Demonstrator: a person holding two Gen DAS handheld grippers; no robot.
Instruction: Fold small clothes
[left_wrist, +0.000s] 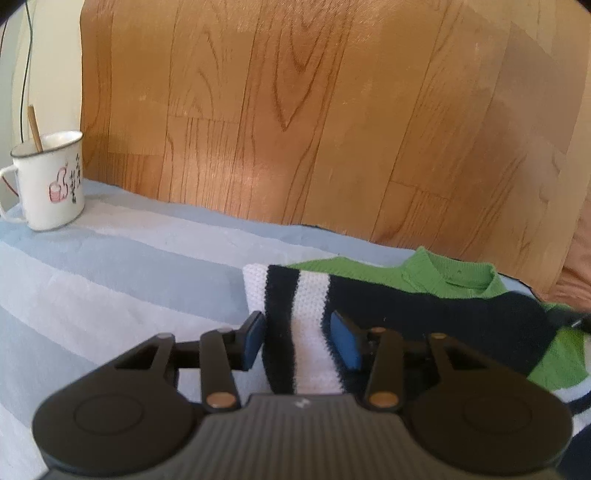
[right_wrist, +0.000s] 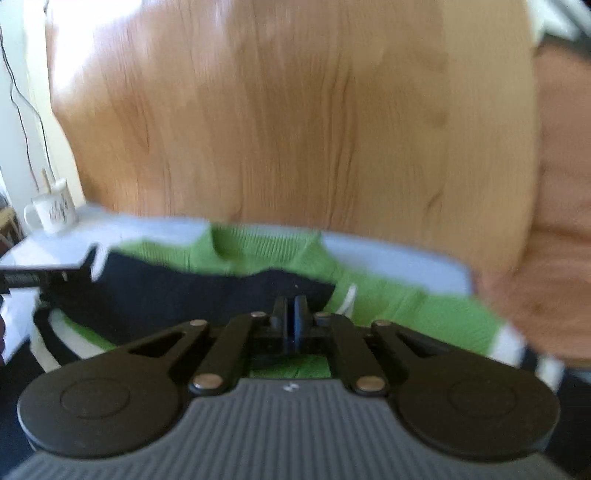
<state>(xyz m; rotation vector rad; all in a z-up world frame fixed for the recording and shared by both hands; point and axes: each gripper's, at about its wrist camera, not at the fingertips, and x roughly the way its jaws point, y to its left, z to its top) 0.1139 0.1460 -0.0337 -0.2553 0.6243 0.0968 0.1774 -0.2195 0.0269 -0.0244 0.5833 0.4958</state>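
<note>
with the left gripper (left_wrist: 301, 339) apart around the sleeve (left_wrist: 295, 295) and the right gripper (right_wrist: 294, 325) together over the sweater (right_wrist: 258, 254), close on the sleeve's edge and lay it flat.

- A mug (left_wrist: 50, 181) is set at the left edge of the left wrist view, on the cloth-covered desk (left_wrist: 110, 266).
- A sweater (left_wrist: 424, 306) is laid at lower right, with the floor (left_wrist: 295, 110) seen behind.

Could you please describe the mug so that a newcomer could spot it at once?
Follow the striped blue and white cloth to its far left corner, by the wooden floor. There stands the mug: white enamel, a stick inside, nothing else upright on the cloth.
</note>
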